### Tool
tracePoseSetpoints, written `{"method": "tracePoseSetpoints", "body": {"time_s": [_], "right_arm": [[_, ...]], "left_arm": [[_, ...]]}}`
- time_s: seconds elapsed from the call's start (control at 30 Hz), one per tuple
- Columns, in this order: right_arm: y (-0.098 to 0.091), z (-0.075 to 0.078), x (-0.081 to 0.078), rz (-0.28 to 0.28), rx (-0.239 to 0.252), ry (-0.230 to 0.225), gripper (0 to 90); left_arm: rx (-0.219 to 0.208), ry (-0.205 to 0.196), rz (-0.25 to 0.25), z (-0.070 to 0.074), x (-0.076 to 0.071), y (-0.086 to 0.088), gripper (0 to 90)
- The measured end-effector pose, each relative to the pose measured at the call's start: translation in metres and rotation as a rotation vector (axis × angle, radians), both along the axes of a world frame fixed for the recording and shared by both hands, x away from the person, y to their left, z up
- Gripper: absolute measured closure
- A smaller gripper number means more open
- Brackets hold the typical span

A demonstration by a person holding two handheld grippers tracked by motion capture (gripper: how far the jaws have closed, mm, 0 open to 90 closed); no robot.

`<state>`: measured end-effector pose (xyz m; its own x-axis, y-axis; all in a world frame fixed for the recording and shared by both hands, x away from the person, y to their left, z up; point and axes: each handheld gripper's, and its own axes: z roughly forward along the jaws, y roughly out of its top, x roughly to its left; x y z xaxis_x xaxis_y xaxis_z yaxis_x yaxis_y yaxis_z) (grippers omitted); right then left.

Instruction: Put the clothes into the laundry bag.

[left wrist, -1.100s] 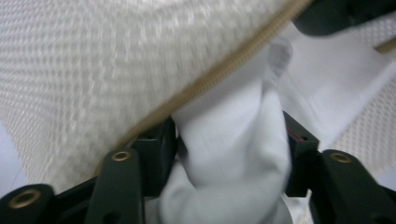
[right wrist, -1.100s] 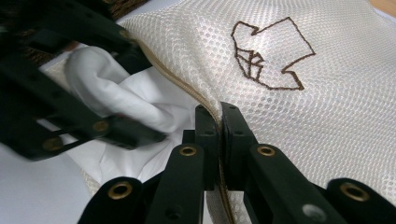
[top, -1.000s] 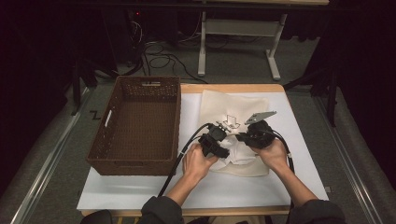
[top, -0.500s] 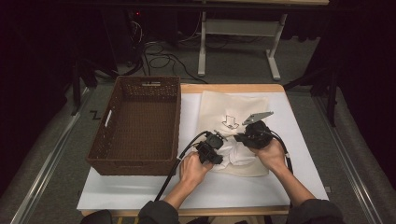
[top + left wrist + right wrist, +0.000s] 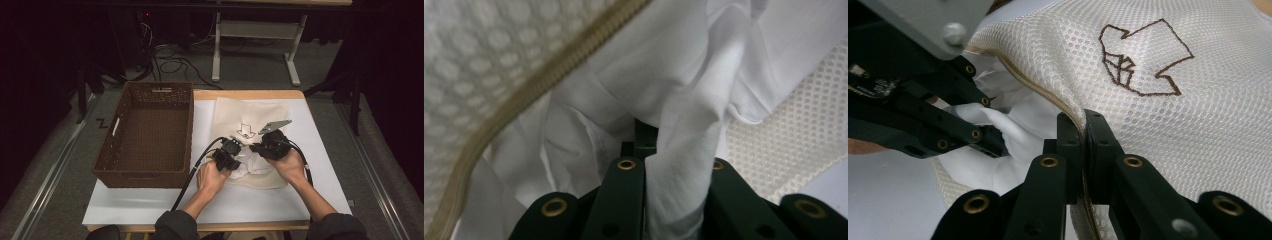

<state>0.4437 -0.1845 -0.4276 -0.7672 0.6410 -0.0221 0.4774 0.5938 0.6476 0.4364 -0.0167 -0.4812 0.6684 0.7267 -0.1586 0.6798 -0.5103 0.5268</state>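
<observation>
Cream mesh zippered laundry bag point(image 5: 250, 117) with a brown embroidered arrow lies flat on the white table mat point(image 5: 150, 210), just right of the brown woven rectangular basket point(image 5: 150, 132). Right gripper point(image 5: 1083, 125) pinches the bag's zipper edge, jaws pressed together. Left gripper point(image 5: 646, 145) jaws have just been closing, now pinching a fold of white cloth point(image 5: 684, 125) at the bag's near opening.

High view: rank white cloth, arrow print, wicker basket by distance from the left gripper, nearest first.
1. White cloth: pinched in the left gripper.
2. Arrow print: just beyond, on the mesh bag.
3. Wicker basket: off to the left.
</observation>
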Motion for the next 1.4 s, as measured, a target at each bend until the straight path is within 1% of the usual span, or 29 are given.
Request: {"method": "tracePoseSetpoints", "body": {"time_s": [0.1,0.13,0.17,0.23,0.33,0.4,0.5,0.6,0.7,0.77,0.8,0.87,0.93,1.07,1.13,1.2,1.3,1.4], "right_arm": [[0.0,0.001,0.0,0.005,0.0,-0.004,87.6],[-0.001,0.001,0.0,0.005,-0.001,-0.003,87.6],[-0.001,0.0,0.0,0.008,-0.001,-0.003,87.6],[-0.001,0.001,0.0,0.01,-0.001,-0.004,87.6],[0.0,0.001,-0.001,0.011,-0.001,0.0,87.6],[-0.001,0.001,-0.002,0.01,0.005,0.0,87.6],[-0.002,0.001,-0.002,0.017,0.004,-0.004,87.6],[-0.002,0.0,-0.001,0.02,0.0,-0.002,87.6],[0.0,-0.001,-0.002,0.023,-0.002,-0.002,87.6],[0.0,-0.001,-0.001,0.021,0.0,0.002,87.6],[0.0,-0.001,-0.001,0.021,-0.001,0.004,87.6],[-0.001,-0.002,0.0,0.021,0.005,0.004,87.6],[-0.001,-0.002,0.0,0.012,0.006,0.006,87.6],[-0.003,-0.003,-0.001,0.012,0.008,0.006,87.6],[-0.003,-0.003,-0.001,0.01,0.007,0.008,87.6],[-0.002,-0.003,-0.001,0.006,0.007,0.007,87.6],[-0.003,-0.003,-0.001,0.01,0.006,0.005,87.6],[-0.003,-0.002,-0.001,0.012,0.003,0.004,87.6]], "left_arm": [[0.002,-0.016,-0.001,0.003,0.003,-0.004,85.5],[0.005,-0.029,0.001,0.005,0.003,-0.006,85.5],[-0.001,-0.04,0.005,0.006,0.004,-0.007,85.5],[-0.023,-0.038,0.019,0.006,0.008,-0.008,85.5],[-0.03,-0.037,0.025,0.006,0.012,-0.011,85.5],[-0.037,-0.043,0.032,0.007,0.015,-0.012,85.5],[-0.031,-0.059,0.045,0.006,0.019,-0.015,85.1],[-0.029,-0.071,0.071,0.003,0.021,-0.016,83.3],[-0.011,-0.081,0.056,0.001,0.019,-0.018,77.7],[0.013,-0.084,0.037,0.003,0.016,-0.019,71.5],[0.023,-0.085,0.027,0.004,0.015,-0.018,65.9],[0.051,-0.099,0.015,0.006,0.011,-0.017,61.5],[0.062,-0.106,0.015,0.009,0.008,-0.012,57.1],[0.059,-0.097,0.011,0.012,0.001,-0.002,52.1],[0.072,-0.087,0.001,0.011,-0.004,0.002,51.4],[0.075,-0.081,-0.003,0.01,-0.006,0.004,51.2],[0.082,-0.065,-0.011,0.005,-0.01,0.005,53.1],[0.094,-0.042,-0.016,-0.003,-0.009,0.003,59.0]]}}
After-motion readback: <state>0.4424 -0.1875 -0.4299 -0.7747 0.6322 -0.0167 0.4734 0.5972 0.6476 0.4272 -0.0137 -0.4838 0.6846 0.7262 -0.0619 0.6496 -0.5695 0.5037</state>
